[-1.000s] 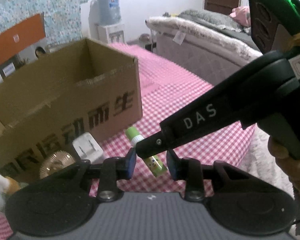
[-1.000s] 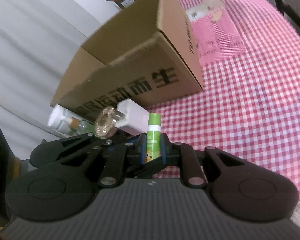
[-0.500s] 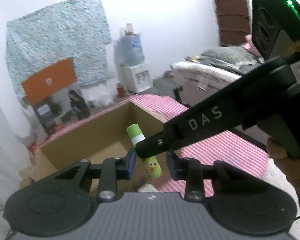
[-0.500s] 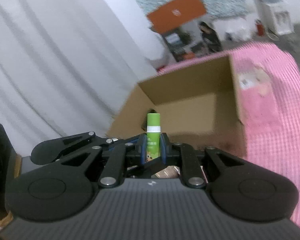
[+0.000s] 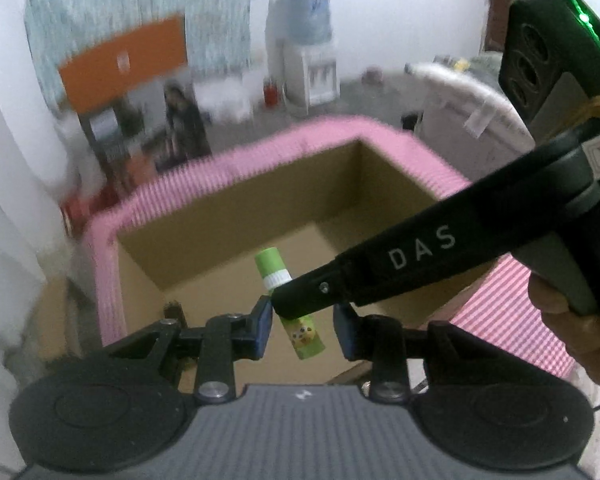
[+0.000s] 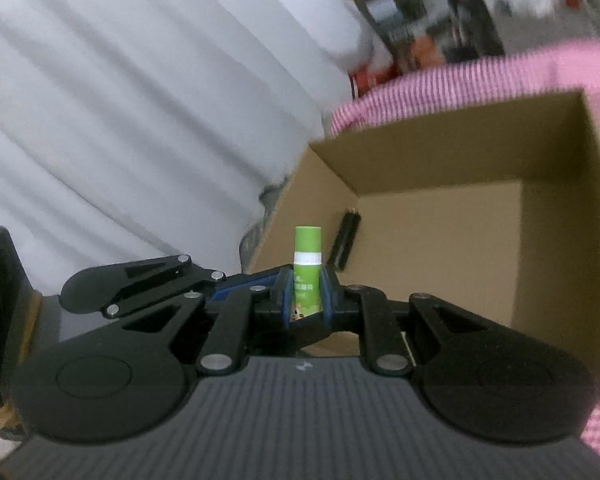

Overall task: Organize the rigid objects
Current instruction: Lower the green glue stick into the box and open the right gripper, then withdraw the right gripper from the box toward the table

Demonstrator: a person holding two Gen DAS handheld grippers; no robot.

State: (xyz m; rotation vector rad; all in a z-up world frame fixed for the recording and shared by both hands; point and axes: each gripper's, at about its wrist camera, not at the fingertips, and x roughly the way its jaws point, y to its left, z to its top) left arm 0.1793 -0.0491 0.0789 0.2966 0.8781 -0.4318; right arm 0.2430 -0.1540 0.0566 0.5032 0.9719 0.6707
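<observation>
Right wrist: right hand-held gripper (image 6: 303, 294) pinches upright green glue stick (image 6: 307, 258) above the box (image 6: 440, 216).

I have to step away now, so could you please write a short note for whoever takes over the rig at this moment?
Right gripper: shut on the green glue stick, held over the open cardboard box.
Left gripper: holds nothing; its jaws stand a little apart, close beside the right gripper's tip.
Box: sits on the pink checked cloth; a dark cylindrical item already lies inside by the wall.
Done: glue stick picked up and brought over the box.
Left: release it into the box; any other items are out of view here.
</observation>
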